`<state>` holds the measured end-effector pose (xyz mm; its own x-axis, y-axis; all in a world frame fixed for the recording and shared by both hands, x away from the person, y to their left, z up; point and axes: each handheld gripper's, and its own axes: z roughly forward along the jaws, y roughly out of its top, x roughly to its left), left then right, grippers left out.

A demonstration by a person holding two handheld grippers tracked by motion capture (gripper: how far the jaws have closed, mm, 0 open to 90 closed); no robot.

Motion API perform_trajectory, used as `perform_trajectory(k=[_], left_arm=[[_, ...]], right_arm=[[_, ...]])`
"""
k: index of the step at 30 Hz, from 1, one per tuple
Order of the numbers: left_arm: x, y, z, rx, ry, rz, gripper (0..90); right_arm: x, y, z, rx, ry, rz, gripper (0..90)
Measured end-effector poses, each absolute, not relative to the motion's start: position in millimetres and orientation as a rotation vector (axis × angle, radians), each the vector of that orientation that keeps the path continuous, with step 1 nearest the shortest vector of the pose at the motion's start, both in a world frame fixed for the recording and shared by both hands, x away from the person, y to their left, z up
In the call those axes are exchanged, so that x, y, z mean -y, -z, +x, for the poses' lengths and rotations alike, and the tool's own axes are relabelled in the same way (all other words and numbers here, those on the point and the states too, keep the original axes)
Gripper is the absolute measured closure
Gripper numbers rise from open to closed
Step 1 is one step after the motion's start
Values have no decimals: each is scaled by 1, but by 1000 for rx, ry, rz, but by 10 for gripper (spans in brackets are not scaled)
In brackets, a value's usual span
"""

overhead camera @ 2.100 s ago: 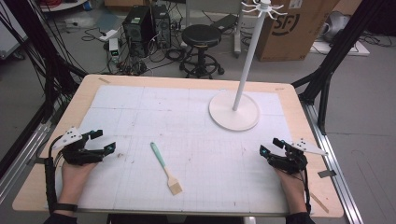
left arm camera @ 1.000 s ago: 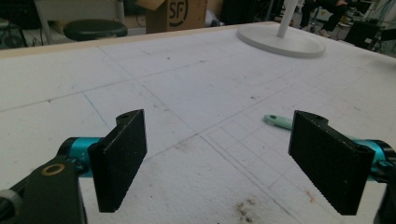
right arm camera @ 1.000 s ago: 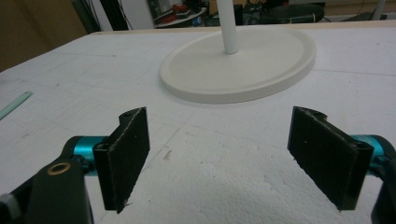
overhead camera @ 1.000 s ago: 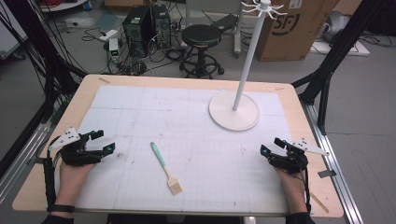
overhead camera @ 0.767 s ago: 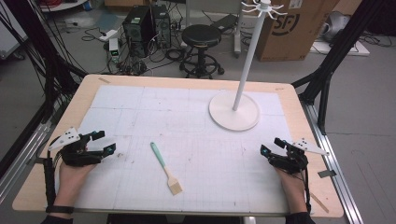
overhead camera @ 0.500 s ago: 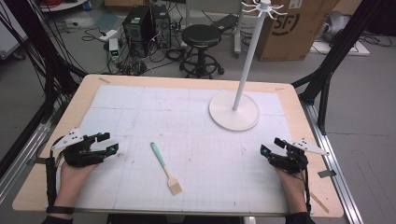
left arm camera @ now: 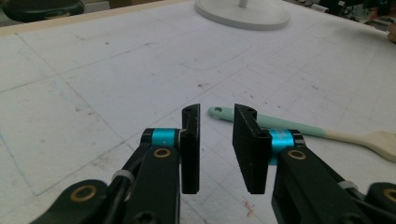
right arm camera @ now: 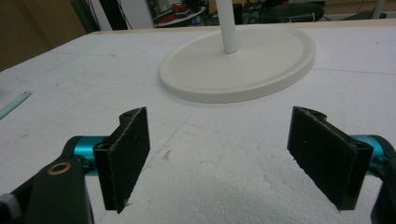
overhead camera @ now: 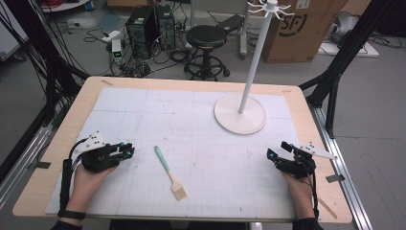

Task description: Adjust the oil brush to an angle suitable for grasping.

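Left gripper [overhead camera: 130, 151] [left arm camera: 215, 140] has slid rightward across the white gridded foam mat [overhead camera: 143, 110] since half a second ago, and its black jaws have just been closing. They now stand drawn in to a narrow slit with nothing between them. That reads as a test squeeze or a resetting of the jaws rather than a pick-up, so they would have to part again before any grasp. The left hand [overhead camera: 88, 177] lies low on the mat, forearm coming in from the near edge, with the gripper held level and pointing right. Just beyond its tips lies the mint-green-handled spatula with a pale cream blade [overhead camera: 168, 171] [left arm camera: 303, 130]. It rests flat and untouched, handle end towards the far side and blade towards the person. Farther right and back stands the white round-based pole stand [overhead camera: 239, 112] [right arm camera: 238, 60], well apart from both tools. At the right edge the right gripper [overhead camera: 277, 149] [right arm camera: 233, 154] has kept its place, with its jaws spread wide and empty. It is held level and aimed towards the stand's base, with the right hand [overhead camera: 297, 184] resting on the mat.
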<state>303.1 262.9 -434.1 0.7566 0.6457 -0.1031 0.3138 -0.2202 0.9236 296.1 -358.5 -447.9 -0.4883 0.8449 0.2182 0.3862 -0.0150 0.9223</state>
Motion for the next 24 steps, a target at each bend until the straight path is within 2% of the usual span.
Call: perform_trajectory(k=[7,12,17,18,20,24], left_arm=[[-257,436,303,-720,-365,1854,798],[-265,434,303,-743,-376,1845,762],[-271,435,301,-739,-401,1839,676],[-273,436,302,-736,-394,1839,616],[-276,437,302,-743,-383,1838,597],[-281,437,302,-764,-400,1808,503]], right_arm=[[359,448,296,-1861,-1511,1277,203],[358,448,296,-1860,-1510,1277,203],[358,448,296,-1861,-1510,1277,204],[358,448,296,-1861,-1509,1277,204],[358,448,296,-1863,-1505,1277,204],[355,447,296,-1877,-1481,1260,215]])
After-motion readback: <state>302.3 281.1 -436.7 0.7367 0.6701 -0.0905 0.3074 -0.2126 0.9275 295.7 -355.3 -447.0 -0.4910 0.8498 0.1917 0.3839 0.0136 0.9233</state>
